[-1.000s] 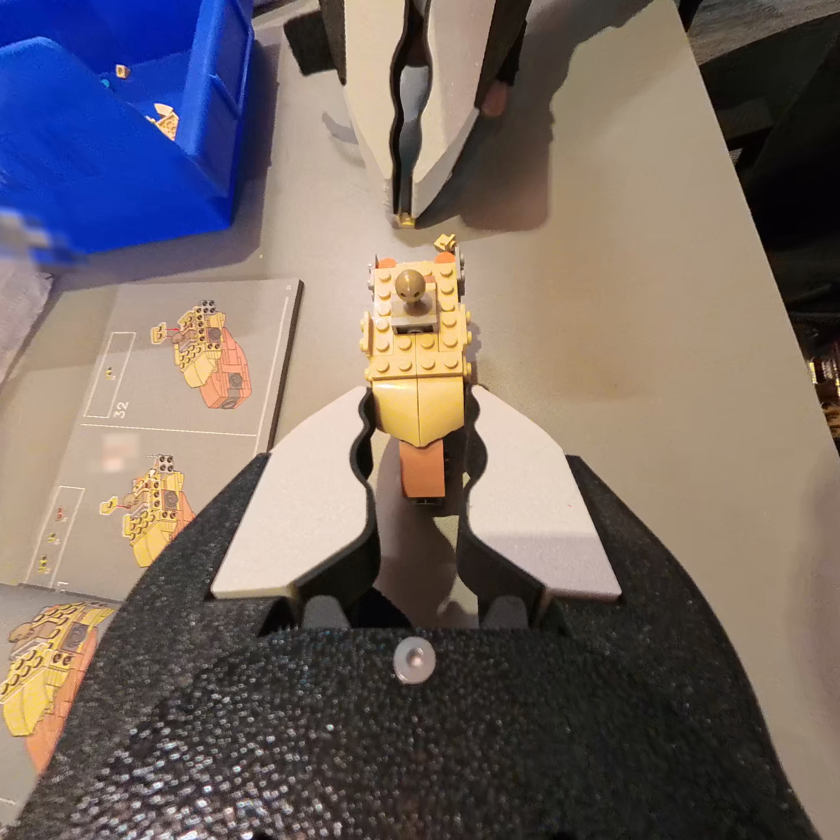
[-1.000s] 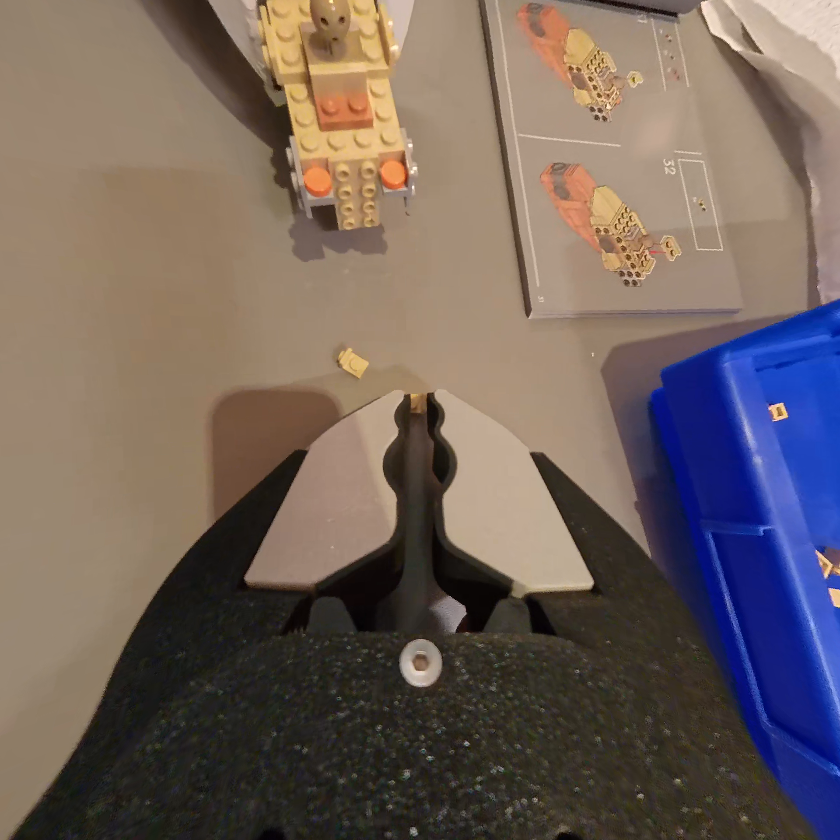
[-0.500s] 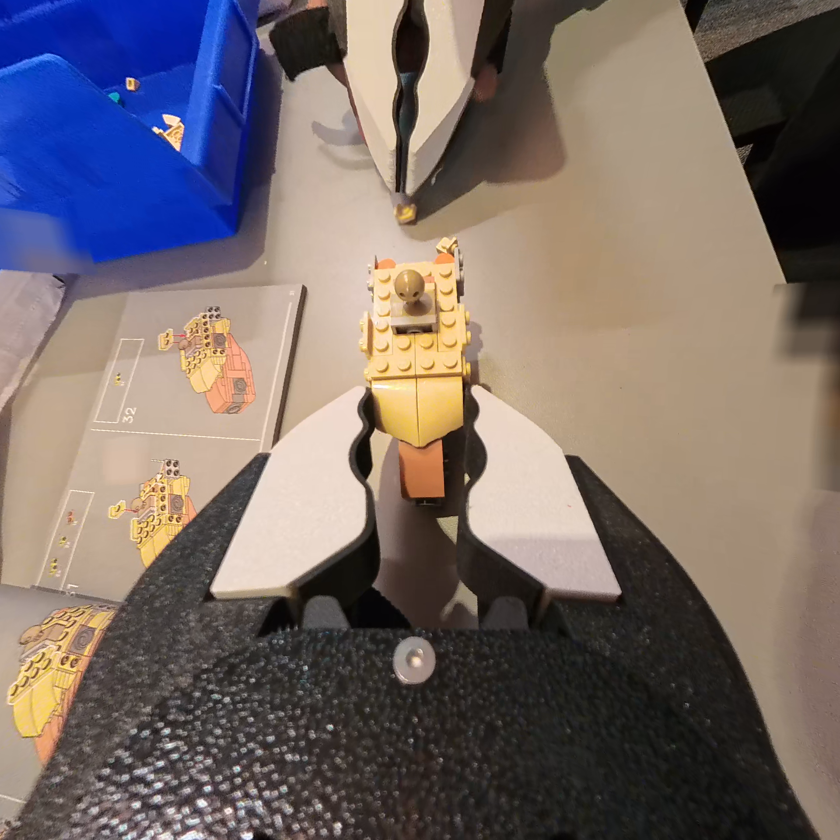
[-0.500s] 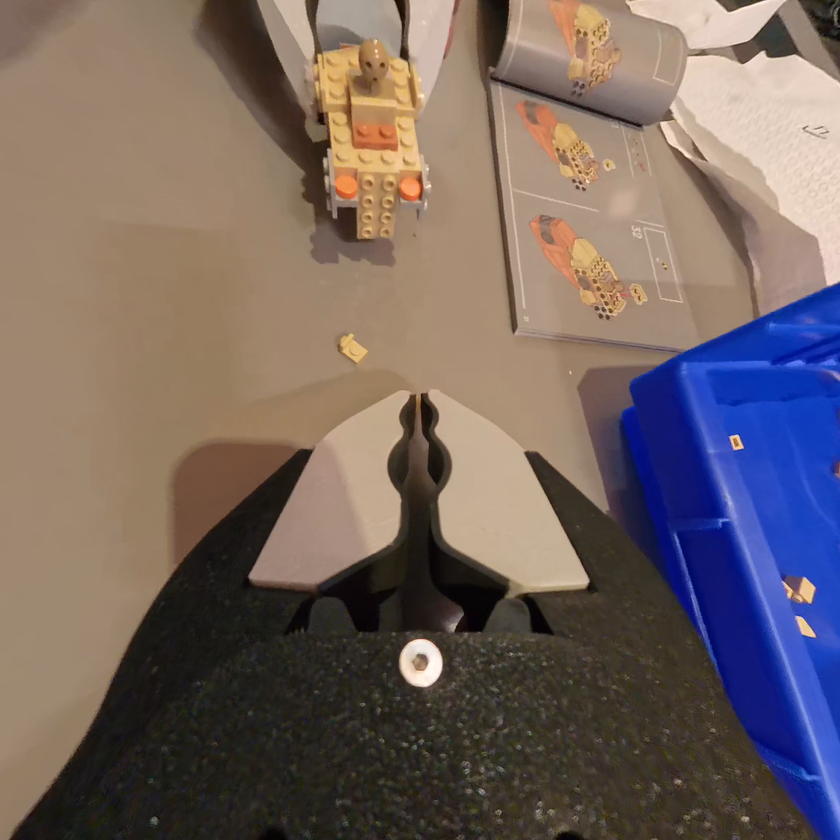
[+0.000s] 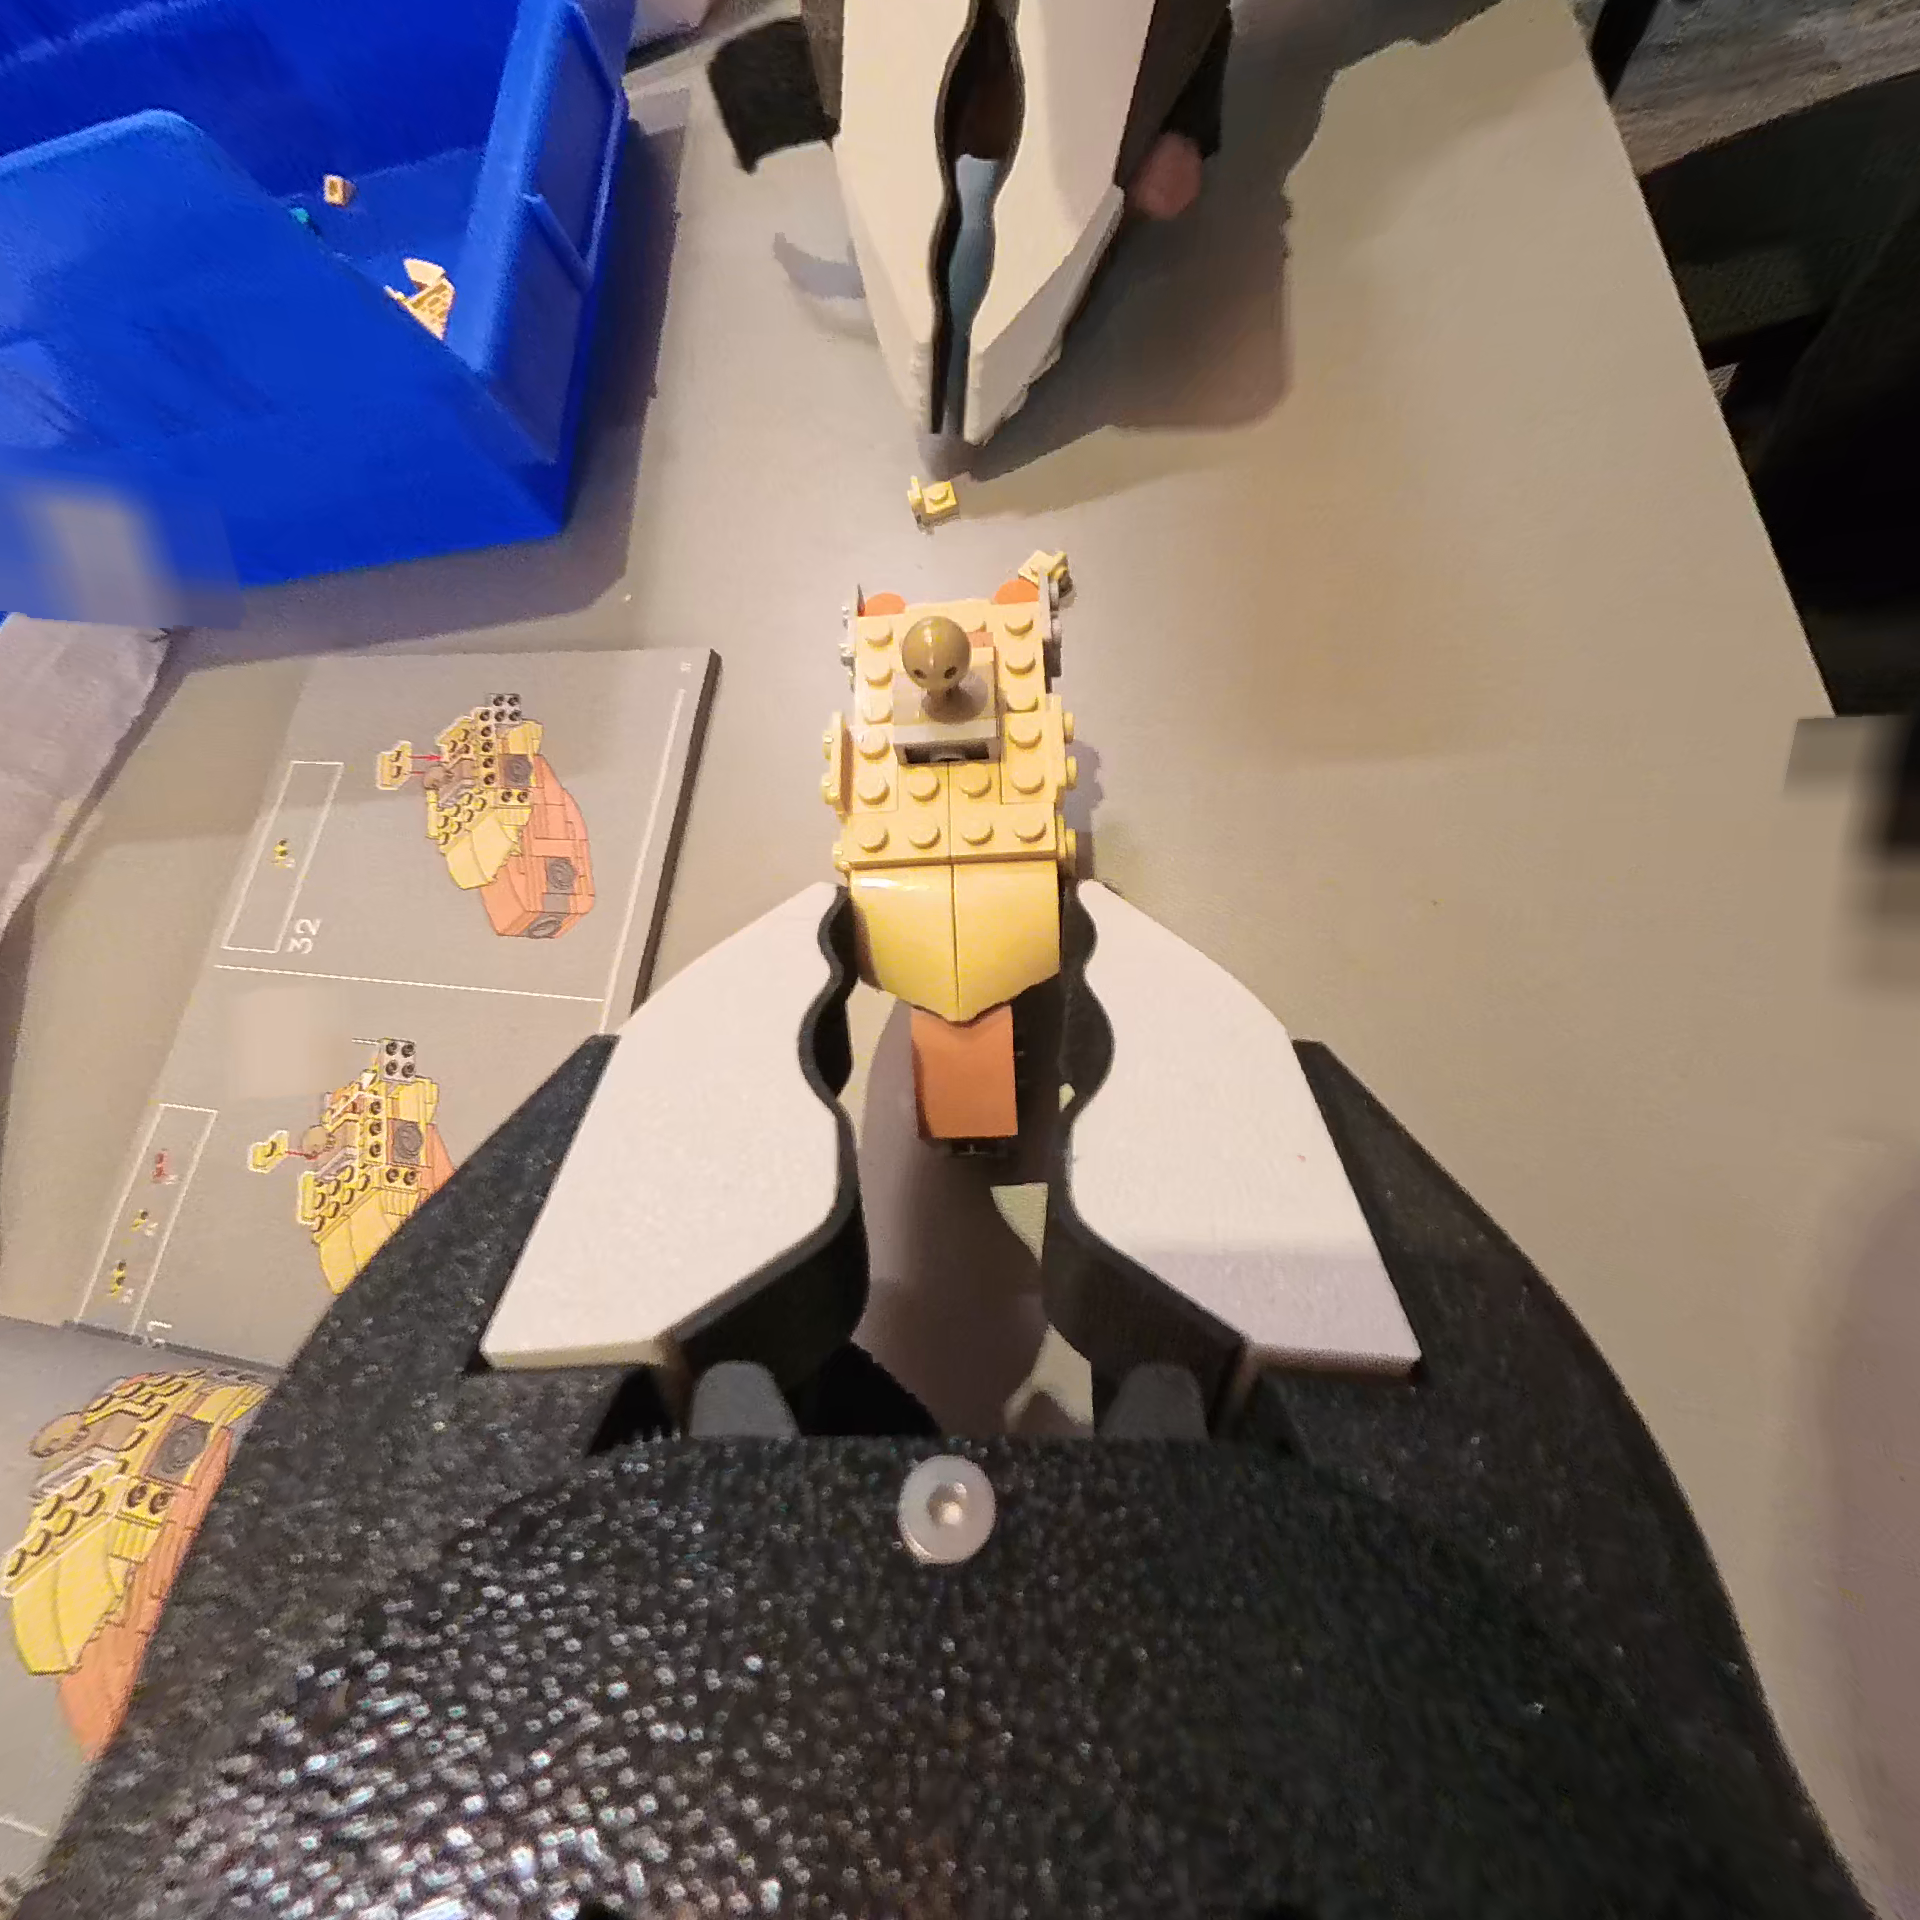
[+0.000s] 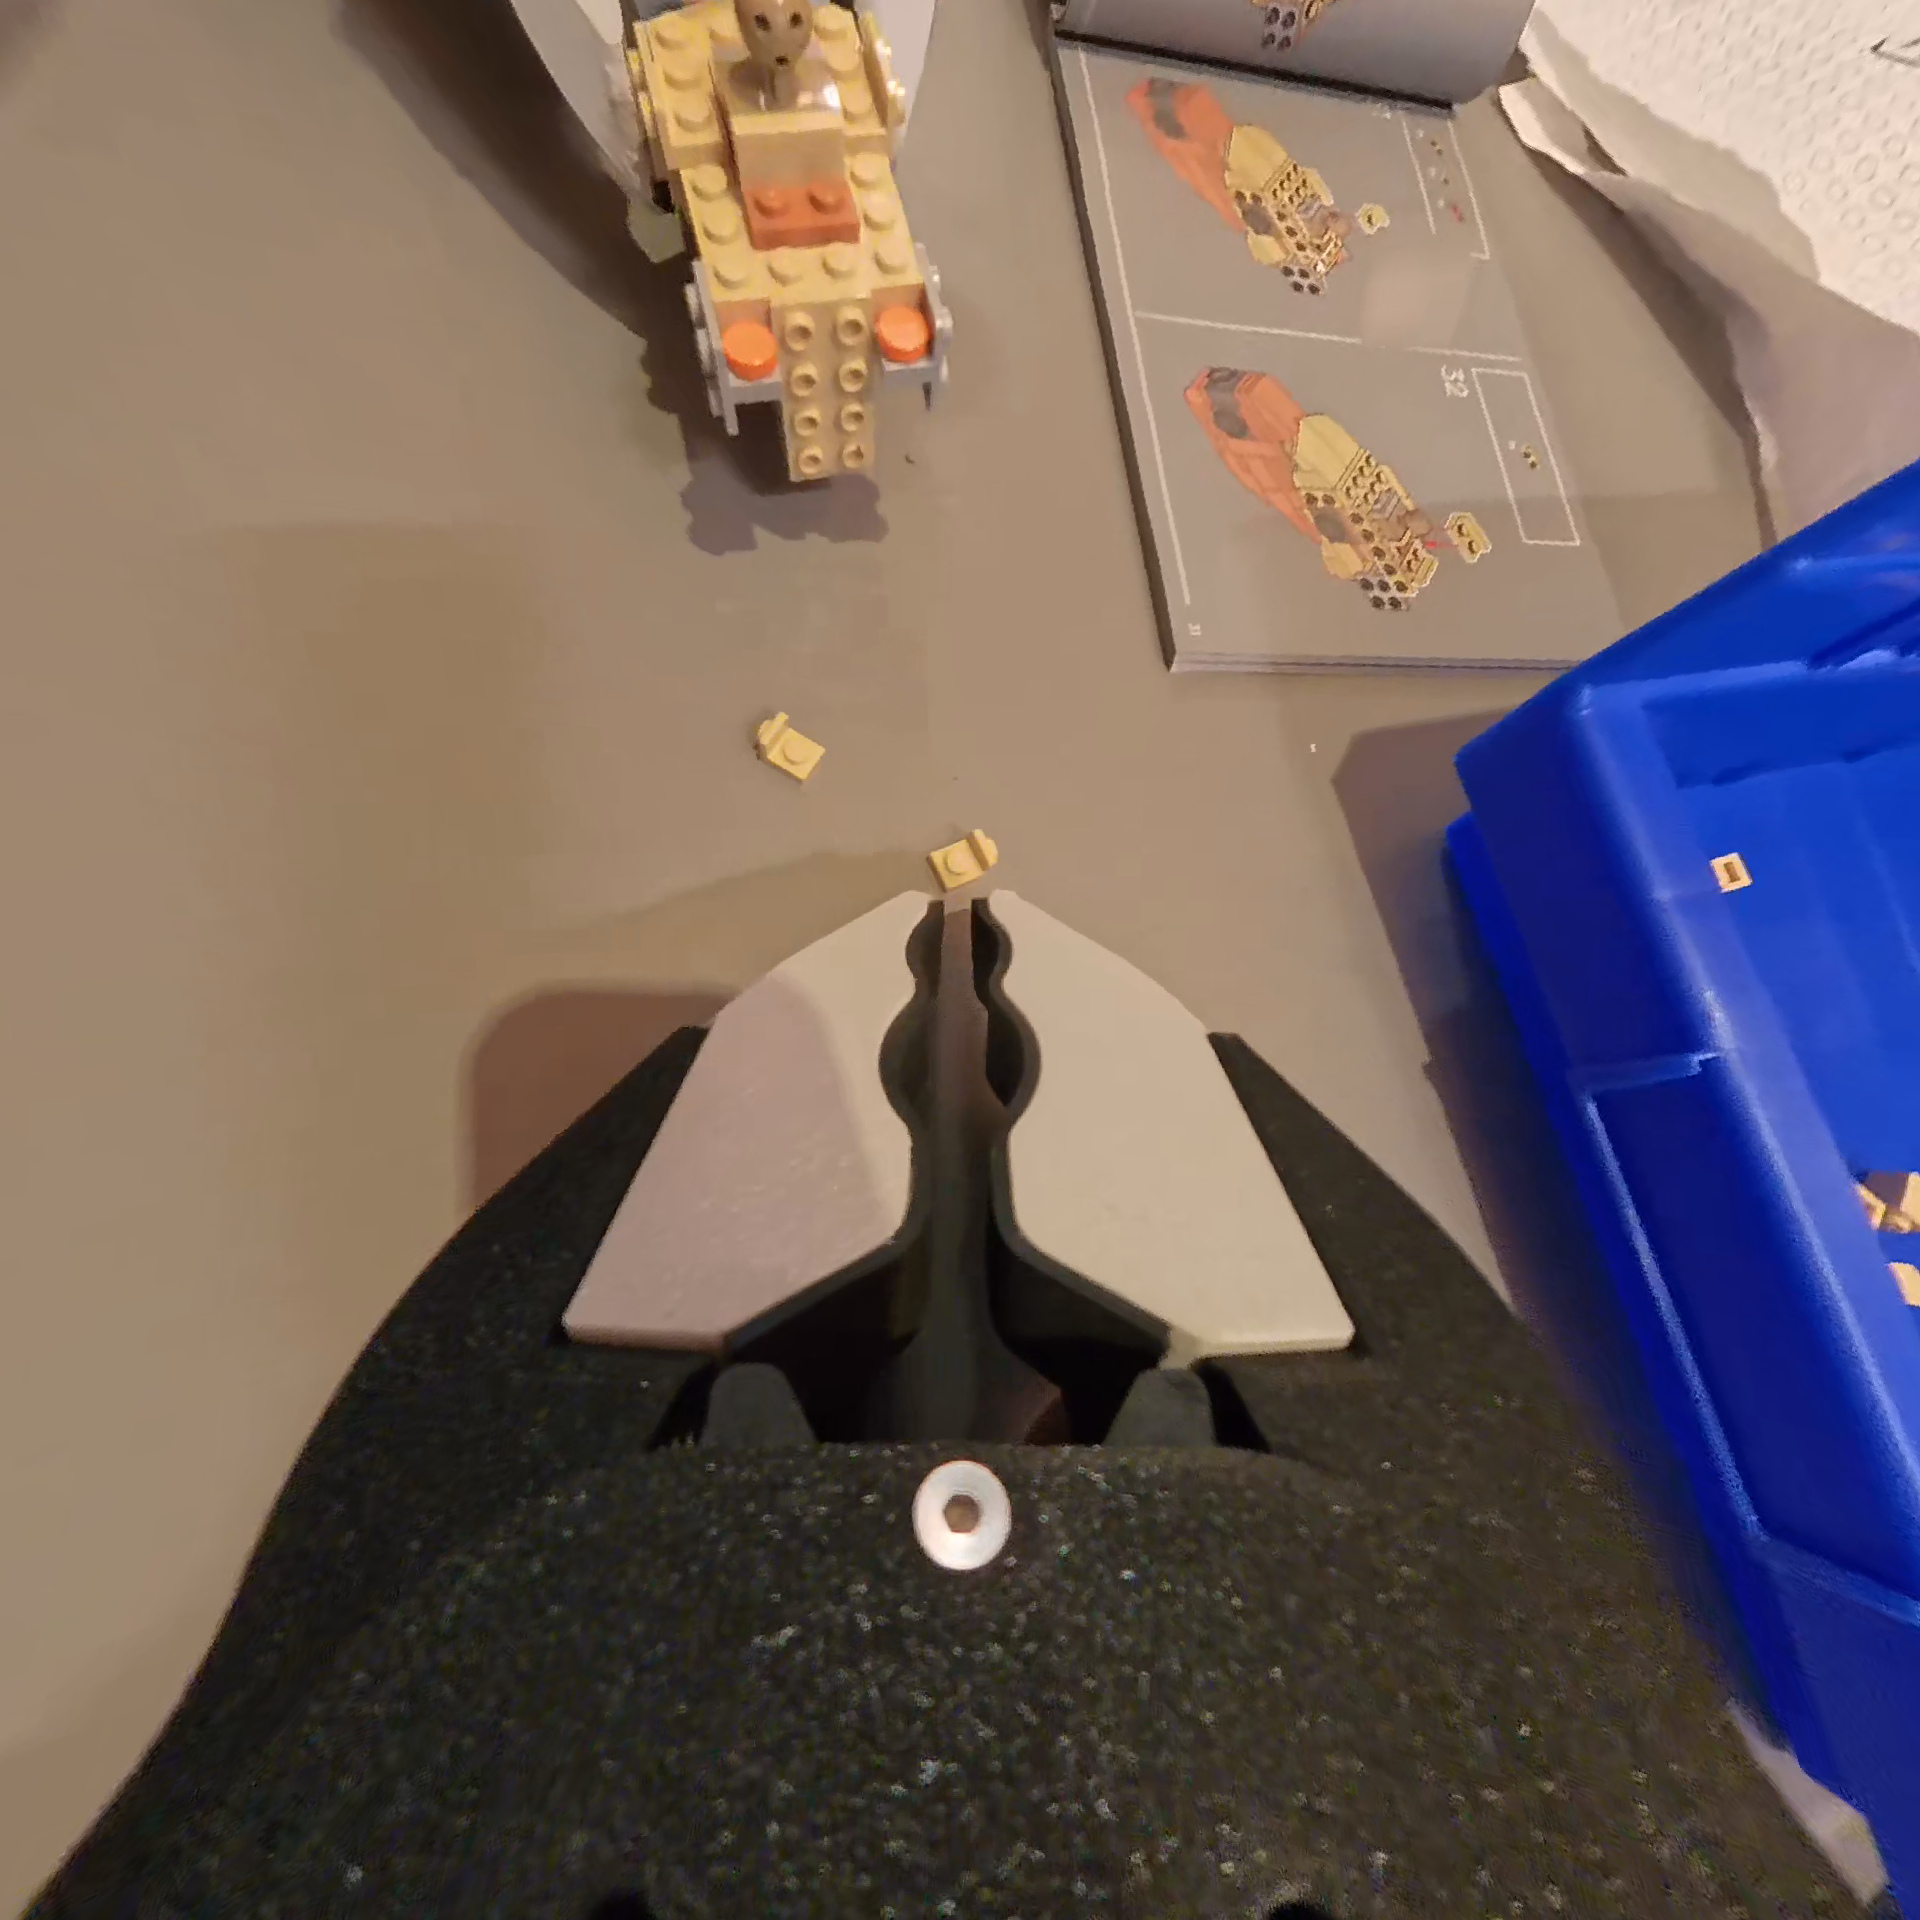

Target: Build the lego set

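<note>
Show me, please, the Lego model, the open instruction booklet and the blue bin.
Lego model [image 5: 951, 821]: left wrist view, on its tan studded top.
Instruction booklet [image 6: 1340, 343]: right wrist view, on the grey open page.
Blue bin [image 6: 1704, 1039]: right wrist view, on its outer wall.

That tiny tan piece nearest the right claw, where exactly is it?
In the right wrist view, the tiny tan piece lies loose on the table, just ahead of the right claw, short of the model.
</note>
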A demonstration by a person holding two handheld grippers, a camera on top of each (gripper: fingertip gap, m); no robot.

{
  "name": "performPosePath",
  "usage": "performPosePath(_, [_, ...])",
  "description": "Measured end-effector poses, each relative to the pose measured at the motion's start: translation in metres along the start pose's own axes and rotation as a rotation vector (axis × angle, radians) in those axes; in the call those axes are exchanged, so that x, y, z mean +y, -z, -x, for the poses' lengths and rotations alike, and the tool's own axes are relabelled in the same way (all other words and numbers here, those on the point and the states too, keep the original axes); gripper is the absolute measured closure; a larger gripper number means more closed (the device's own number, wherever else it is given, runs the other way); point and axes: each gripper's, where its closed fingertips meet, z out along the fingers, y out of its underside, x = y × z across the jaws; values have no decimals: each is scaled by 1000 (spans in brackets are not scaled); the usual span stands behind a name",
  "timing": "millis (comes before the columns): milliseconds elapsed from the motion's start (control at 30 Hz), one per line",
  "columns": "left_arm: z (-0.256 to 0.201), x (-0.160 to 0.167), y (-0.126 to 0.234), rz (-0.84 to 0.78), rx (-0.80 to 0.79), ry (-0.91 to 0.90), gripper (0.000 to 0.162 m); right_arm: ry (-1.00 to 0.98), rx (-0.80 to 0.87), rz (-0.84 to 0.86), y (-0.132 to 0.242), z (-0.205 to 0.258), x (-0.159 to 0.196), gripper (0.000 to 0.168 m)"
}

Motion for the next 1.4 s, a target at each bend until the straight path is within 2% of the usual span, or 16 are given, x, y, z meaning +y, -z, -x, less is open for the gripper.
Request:
performPosePath(433, [4,0,-2,-21,-11,36,125,-98,17,14,-1,-1,-1,162])
performPosePath(700, [5,0,-2,-24,-12,41,125,-199,145,-30,6,-22,-6,160])
performPosePath(867, [5,-1,-3,-27,-14,43,125,-154,174,4,7,-20,-1,168])
performPosePath(1400, [4,-1,-3,-21,-26,25,125,-111,98,31,-7,-7,-4,166])
